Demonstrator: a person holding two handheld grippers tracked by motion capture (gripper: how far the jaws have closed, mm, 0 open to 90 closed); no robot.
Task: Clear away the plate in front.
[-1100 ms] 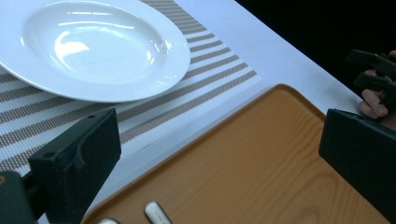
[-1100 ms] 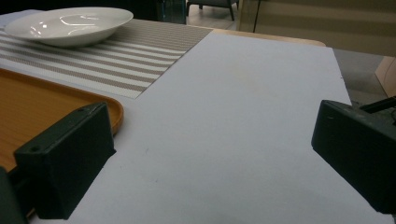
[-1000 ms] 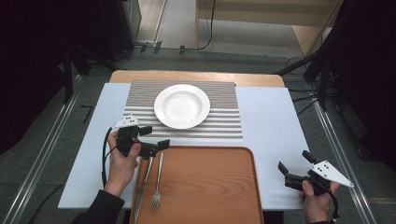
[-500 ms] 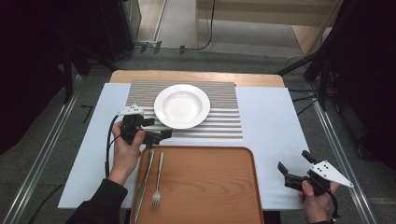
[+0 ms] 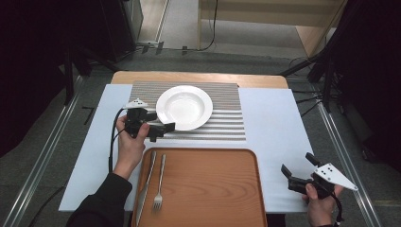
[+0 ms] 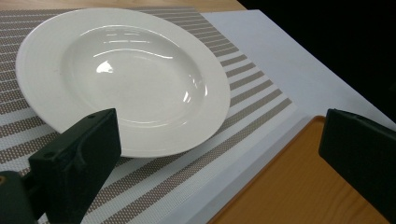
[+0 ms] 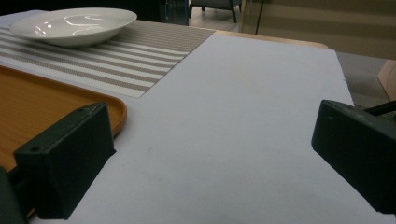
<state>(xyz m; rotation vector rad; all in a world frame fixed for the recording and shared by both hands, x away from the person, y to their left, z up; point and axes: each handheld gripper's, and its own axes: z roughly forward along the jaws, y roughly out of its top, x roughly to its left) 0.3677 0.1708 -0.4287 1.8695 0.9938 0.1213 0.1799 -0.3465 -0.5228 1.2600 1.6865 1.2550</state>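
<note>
A white deep plate [image 5: 184, 107] rests on a striped placemat [image 5: 227, 124]. My left gripper [image 5: 161, 121] is held just left of the plate, near its front-left rim, open and empty, with its jaws pointing toward the plate. In the left gripper view the plate [image 6: 126, 79] lies just beyond the spread jaws of the left gripper [image 6: 219, 140], which holds nothing. A knife [image 5: 147, 182] and a fork [image 5: 159, 185] lie side by side at the left end of a wooden tray [image 5: 208, 189]. My right gripper [image 5: 298, 164] hovers open and empty over the table's front right corner.
A white sheet [image 5: 274, 123] covers the table under the placemat and the tray. From the right gripper view, the tray's corner [image 7: 42, 102] is at the left, with the plate [image 7: 74, 25] far off. Dark stands and cables surround the table.
My left gripper has moved away from the person, from above the cutlery at the tray's edge to the plate's front-left side. The right gripper has stayed still.
</note>
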